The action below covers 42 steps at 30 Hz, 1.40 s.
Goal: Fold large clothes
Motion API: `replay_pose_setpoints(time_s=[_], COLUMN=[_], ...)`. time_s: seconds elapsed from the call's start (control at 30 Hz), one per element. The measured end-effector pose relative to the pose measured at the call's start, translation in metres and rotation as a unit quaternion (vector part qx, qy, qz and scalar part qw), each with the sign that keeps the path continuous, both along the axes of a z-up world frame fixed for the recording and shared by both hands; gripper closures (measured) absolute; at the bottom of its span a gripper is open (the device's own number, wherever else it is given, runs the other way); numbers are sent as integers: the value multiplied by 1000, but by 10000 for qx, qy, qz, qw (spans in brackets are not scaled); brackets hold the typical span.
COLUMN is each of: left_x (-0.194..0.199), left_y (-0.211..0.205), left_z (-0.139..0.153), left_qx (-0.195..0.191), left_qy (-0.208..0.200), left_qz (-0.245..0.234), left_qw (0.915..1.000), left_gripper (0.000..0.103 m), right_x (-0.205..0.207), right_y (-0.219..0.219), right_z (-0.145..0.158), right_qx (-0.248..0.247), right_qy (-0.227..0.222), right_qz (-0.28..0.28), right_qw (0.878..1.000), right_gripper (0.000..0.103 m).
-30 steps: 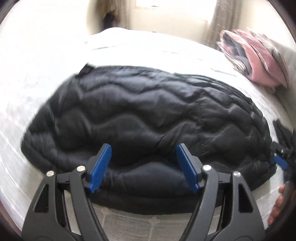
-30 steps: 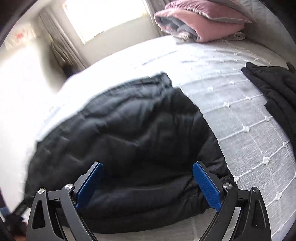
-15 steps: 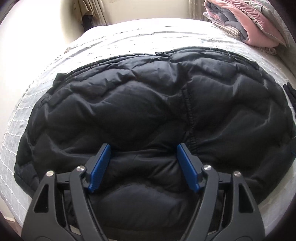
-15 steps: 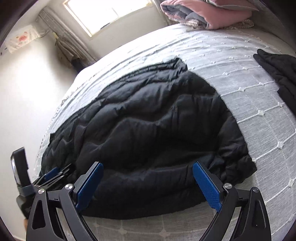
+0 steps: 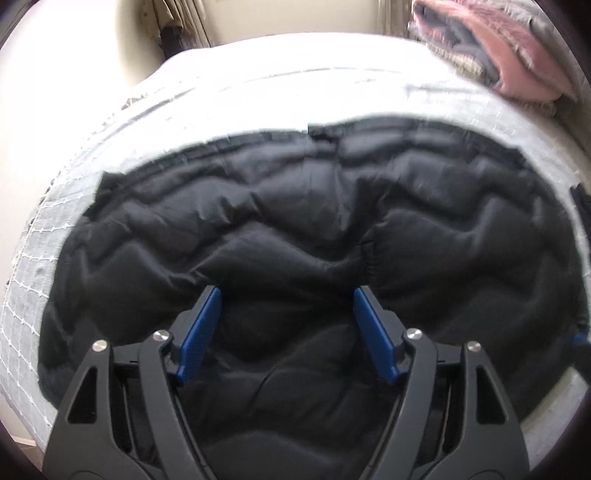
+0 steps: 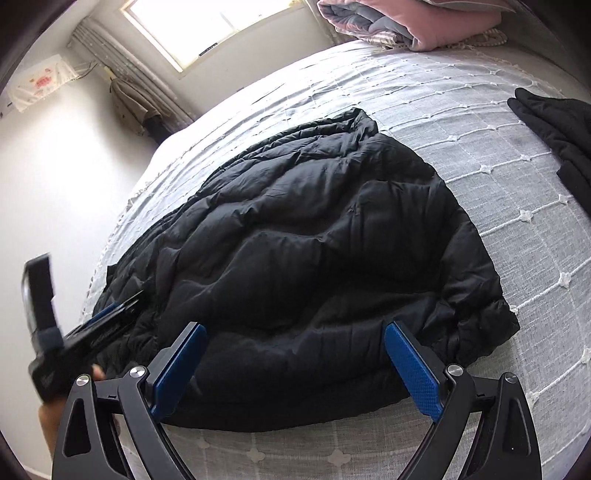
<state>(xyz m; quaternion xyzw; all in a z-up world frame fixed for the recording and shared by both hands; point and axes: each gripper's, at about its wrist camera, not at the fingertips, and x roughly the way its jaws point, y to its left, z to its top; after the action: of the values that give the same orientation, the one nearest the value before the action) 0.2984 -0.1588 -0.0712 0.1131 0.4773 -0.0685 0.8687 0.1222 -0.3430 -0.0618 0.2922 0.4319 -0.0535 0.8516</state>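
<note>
A black quilted puffer jacket (image 5: 295, 221) lies spread flat on the white bed cover (image 5: 258, 74). My left gripper (image 5: 287, 295) hangs open low over the jacket's near part, with only fabric below its blue pads (image 5: 199, 332). The right wrist view shows the jacket (image 6: 314, 229) stretching away to the left. My right gripper (image 6: 295, 328) stands wide open above the jacket's near hem, gripping nothing. In that same view, the left gripper (image 6: 122, 304) reaches onto the jacket's left end, with a hand (image 6: 48, 410) behind it.
A folded pink and grey quilt (image 6: 406, 22) sits at the head of the bed. Another black garment (image 6: 554, 122) lies at the right on the bed cover (image 6: 498, 184). A window (image 6: 207, 18) and curtain (image 6: 136, 96) are behind; a wall runs along the left.
The left gripper has moved in over the jacket, which now fills more of its view. It has come into the right wrist view at the left. Both grippers stay open.
</note>
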Motion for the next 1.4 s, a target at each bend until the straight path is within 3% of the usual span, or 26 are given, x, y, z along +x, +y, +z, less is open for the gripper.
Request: replay_pose_setpoints(time_s=[0.13, 0.3, 0.4, 0.53, 0.67, 0.8, 0.93, 0.97, 1.03, 1.17, 1.4], left_x=[0, 16, 35, 48, 45, 56, 75, 80, 94, 101, 125], left_y=[2, 9, 7, -8, -9, -6, -11, -16, -25, -24, -21], left_z=[-7, 9, 15, -5, -10, 2, 23, 21, -3, -19, -3], left_qx=[-48, -333, -288, 72, 123, 12, -14, 92, 316, 229, 87], left_qy=[64, 259, 205, 418, 421, 757, 417, 358, 721, 656, 923], left_qz=[-26, 93, 142, 29, 6, 161, 195, 165, 66, 251, 386], left_qw=[10000, 9991, 9993, 9991, 9990, 9970, 9989, 9992, 9969, 9973, 9949], left_gripper=[28, 28, 28, 28, 27, 27, 27, 27, 27, 22, 22], right_x=[-1, -2, -2, -2, -2, -2, -2, -2, -1, 0, 2], right_y=[-3, -3, -2, -3, -5, -6, -7, -7, -7, -6, -4], right_z=[-1, 0, 2, 1, -1, -2, 0, 0, -1, -2, -3], right_qx=[56, 117, 136, 179, 221, 304, 342, 341, 343, 343, 440], right_qy=[35, 3, -30, -22, 24, 13, -30, -32, -16, 22, 43], right_qz=[-26, 2, 7, -11, -24, -23, -7, -7, -3, 25, 79], right_qw=[10000, 9999, 9999, 9998, 9998, 9995, 9994, 9994, 9994, 9994, 9990], right_gripper=[5, 5, 5, 5, 5, 5, 5, 5, 5, 5, 5])
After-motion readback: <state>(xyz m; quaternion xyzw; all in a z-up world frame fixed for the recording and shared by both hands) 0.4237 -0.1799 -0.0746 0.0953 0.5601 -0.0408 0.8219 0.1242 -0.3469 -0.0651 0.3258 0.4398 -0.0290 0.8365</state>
